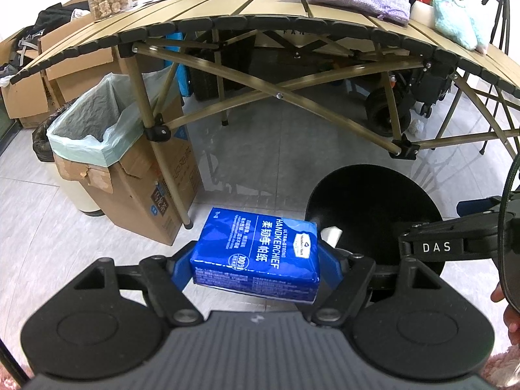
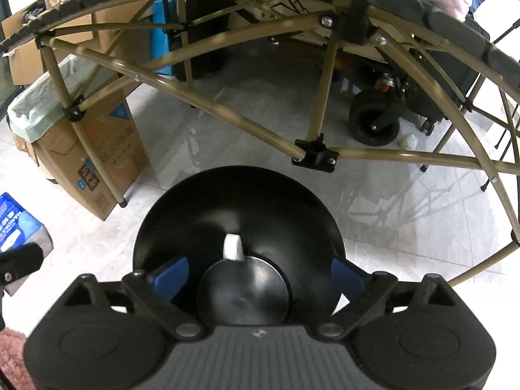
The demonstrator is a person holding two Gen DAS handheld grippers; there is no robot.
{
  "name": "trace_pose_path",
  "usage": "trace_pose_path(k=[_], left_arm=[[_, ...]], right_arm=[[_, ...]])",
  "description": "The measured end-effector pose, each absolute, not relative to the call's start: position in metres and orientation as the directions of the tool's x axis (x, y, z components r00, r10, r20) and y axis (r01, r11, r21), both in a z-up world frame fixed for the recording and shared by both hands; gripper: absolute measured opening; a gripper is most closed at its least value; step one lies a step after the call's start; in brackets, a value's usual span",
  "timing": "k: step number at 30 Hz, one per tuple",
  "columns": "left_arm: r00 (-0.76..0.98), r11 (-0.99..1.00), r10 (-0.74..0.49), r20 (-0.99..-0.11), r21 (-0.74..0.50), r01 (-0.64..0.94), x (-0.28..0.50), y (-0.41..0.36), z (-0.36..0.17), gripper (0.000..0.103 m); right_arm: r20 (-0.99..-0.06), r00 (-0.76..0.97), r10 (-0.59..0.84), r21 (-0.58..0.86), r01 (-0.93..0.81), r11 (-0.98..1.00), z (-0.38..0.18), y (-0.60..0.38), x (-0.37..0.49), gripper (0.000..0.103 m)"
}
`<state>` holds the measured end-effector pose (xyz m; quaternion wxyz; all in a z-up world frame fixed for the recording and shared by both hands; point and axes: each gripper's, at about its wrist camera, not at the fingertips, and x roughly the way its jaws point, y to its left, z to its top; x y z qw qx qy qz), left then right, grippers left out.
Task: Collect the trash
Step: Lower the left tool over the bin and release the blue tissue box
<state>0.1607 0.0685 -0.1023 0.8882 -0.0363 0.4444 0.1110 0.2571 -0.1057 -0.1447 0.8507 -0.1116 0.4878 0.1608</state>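
Observation:
My left gripper [image 1: 256, 261] is shut on a blue handkerchief tissue pack [image 1: 260, 243], with a blue pad against each side, held above the floor. The pack [image 2: 16, 224] also shows at the left edge of the right wrist view. My right gripper [image 2: 258, 273] stands open over a black round container [image 2: 195, 214], its blue fingers [image 2: 170, 276] wide apart and touching nothing. A small white scrap [image 2: 232, 247] lies inside the container, just ahead of the fingers. In the left wrist view the scrap [image 1: 331, 235] peeks out beside the pack, and the right gripper's body is at the right.
A cardboard box lined with a pale green bag [image 1: 97, 123] stands left of a folding table's leg [image 1: 162, 169]. The table [image 1: 227, 6] carries a jar, a pillow and a plush toy. A crumpled paper ball [image 2: 408, 141] lies on the floor near a cart wheel [image 2: 373, 123].

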Motion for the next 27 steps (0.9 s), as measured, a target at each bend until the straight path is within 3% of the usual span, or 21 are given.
trace_pose_path(k=[9,27], left_arm=[[0.579,0.972,0.165,-0.799,0.034,-0.231,0.161,0.068,-0.103,0.077],[0.572,0.975,0.159,-0.805,0.037,-0.219,0.163,0.065,-0.105,0.077]], right_arm=[[-0.869,0.468,0.157,-0.039,-0.381,0.924,-0.144,-0.105,0.256,0.103],[-0.871,0.469,0.146,-0.038,-0.361,0.932,-0.139,-0.119,0.254,0.103]])
